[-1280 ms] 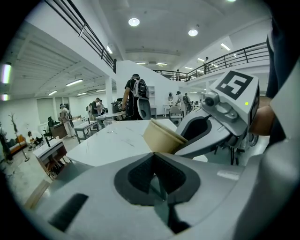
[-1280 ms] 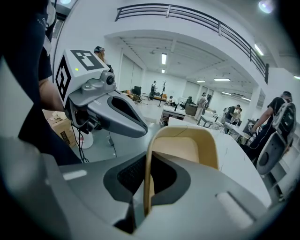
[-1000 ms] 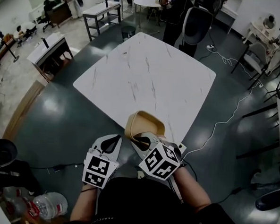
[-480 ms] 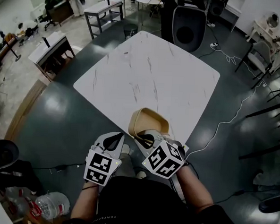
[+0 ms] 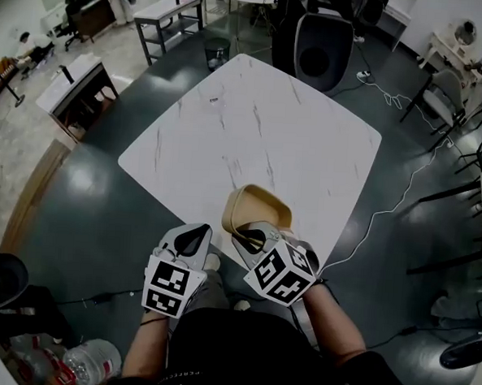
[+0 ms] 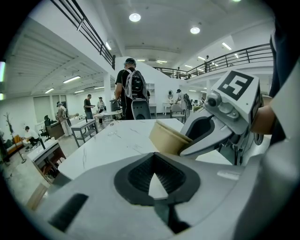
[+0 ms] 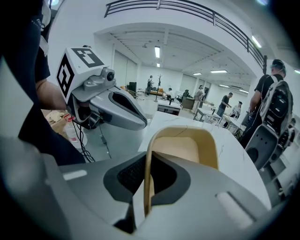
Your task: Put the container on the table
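Observation:
A tan, rounded-square container (image 5: 255,211) hangs over the near corner of the white marble table (image 5: 253,131). My right gripper (image 5: 250,236) is shut on its near rim; in the right gripper view the container's wall (image 7: 182,149) runs between the jaws of the right gripper (image 7: 146,197). My left gripper (image 5: 192,240) hangs beside it on the left, off the table's edge, shut and holding nothing. In the left gripper view the left gripper (image 6: 156,186) shows closed jaws, with the container (image 6: 168,138) ahead to the right.
A black chair (image 5: 319,46) stands at the table's far side. A white cable (image 5: 391,206) trails over the dark floor on the right. Benches (image 5: 72,88) and people stand to the left and beyond. A plastic bottle (image 5: 88,357) lies by my feet at lower left.
The container and both grippers have stayed nearly in place; the view has shifted slightly, and the person behind the far chair is out of view now.

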The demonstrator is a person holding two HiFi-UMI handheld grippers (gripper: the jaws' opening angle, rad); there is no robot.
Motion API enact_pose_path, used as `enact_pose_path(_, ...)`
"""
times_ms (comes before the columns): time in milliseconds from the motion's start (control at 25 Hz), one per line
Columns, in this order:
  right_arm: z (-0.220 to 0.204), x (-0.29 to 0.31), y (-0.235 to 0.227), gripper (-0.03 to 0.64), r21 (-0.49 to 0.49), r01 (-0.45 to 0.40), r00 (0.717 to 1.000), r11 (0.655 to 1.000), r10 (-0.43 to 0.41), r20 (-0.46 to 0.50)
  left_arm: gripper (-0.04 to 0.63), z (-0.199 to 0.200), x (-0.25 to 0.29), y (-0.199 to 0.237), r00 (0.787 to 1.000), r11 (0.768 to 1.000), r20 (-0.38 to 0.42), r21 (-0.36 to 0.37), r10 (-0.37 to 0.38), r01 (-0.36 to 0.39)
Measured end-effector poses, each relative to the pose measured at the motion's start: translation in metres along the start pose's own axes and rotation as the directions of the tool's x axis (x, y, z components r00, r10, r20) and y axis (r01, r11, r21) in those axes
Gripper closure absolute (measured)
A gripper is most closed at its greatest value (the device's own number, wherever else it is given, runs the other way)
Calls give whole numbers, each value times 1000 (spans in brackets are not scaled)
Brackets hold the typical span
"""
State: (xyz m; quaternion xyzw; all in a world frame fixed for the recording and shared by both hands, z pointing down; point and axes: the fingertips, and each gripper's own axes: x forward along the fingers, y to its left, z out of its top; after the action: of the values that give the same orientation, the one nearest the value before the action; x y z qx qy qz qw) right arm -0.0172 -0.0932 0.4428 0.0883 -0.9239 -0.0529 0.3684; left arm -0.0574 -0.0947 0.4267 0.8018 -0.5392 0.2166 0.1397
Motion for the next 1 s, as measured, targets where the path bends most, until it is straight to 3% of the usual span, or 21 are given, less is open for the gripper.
enact_pose_path(1000, 70, 133, -116, 606, 34, 5, 994, 999, -1, -105, 597, 23, 84, 171, 996, 996, -41, -46, -83, 81)
